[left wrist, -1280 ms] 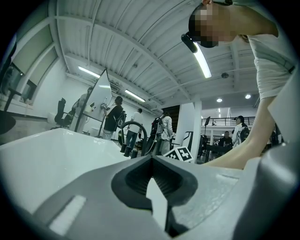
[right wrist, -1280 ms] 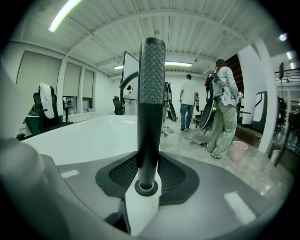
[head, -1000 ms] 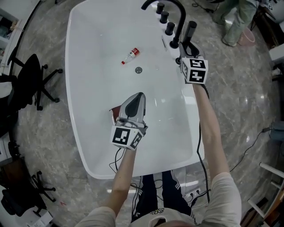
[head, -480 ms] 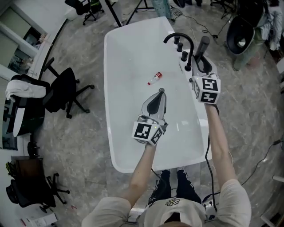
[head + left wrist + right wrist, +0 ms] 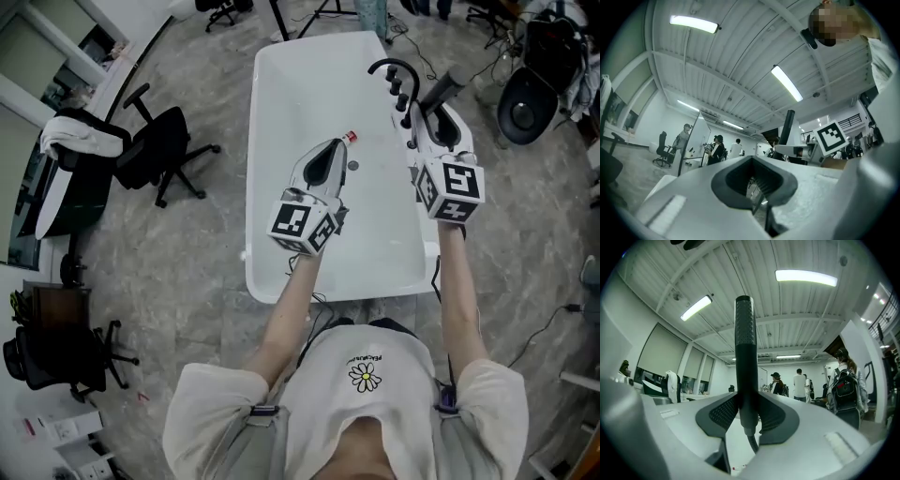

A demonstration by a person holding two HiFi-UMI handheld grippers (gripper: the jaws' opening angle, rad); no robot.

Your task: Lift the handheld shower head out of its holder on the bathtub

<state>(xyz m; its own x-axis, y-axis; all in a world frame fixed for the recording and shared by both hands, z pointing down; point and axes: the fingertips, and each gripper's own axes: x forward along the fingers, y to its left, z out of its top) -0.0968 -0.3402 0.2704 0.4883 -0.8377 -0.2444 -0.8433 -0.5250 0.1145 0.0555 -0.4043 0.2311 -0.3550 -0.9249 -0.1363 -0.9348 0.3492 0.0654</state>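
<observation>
Gripper in my right hand [image 5: 747, 414] has its jaws clamped on the black shower head [image 5: 745, 341], which stands upright between them, its hose [image 5: 752, 444] hanging below, above the white bathtub's [image 5: 281, 112] right rim.

Oval white bathtub [image 5: 281, 122]: smooth, glossy. Slim black cylindrical shower head [image 5: 745, 343]: matt, finely textured upper part. Grey marbled stone floor [image 5: 187, 253]: polished, faintly reflective.
</observation>
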